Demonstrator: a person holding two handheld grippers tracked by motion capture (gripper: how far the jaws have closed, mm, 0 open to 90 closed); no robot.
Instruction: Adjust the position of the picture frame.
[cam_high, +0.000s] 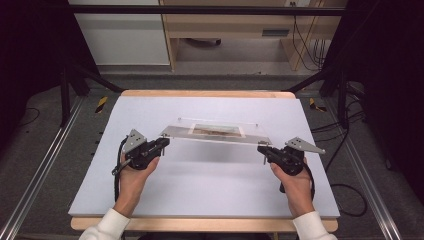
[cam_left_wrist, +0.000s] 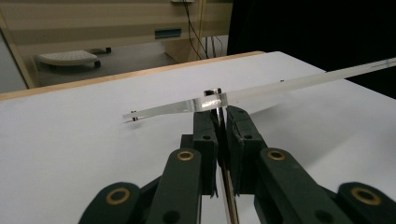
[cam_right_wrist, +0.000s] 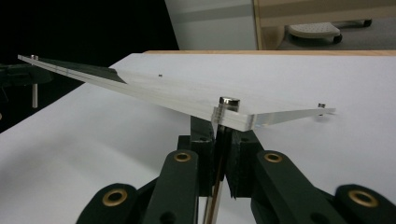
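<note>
A clear acrylic plate (cam_high: 215, 133) with a brownish picture (cam_high: 217, 131) sandwiched in its middle hangs level a little above the white table top (cam_high: 200, 185). Small metal posts stand at its corners. My left gripper (cam_high: 165, 142) is shut on the post under the plate's near left corner; in the left gripper view the jaws (cam_left_wrist: 219, 115) pinch the thin post (cam_left_wrist: 212, 92) just below the plate's edge (cam_left_wrist: 289, 84). My right gripper (cam_high: 262, 148) is shut on the near right corner post; its jaws (cam_right_wrist: 219, 125) close under the capped post (cam_right_wrist: 229, 100) and the plate (cam_right_wrist: 154, 88).
The white board lies on a wooden table (cam_high: 205, 93). A wooden desk (cam_high: 235, 25) and a white cabinet (cam_high: 120, 35) stand behind it. Black frame struts (cam_high: 65, 85) and metal rails (cam_high: 40, 165) flank the table, with cables (cam_high: 345, 190) on the floor at the right.
</note>
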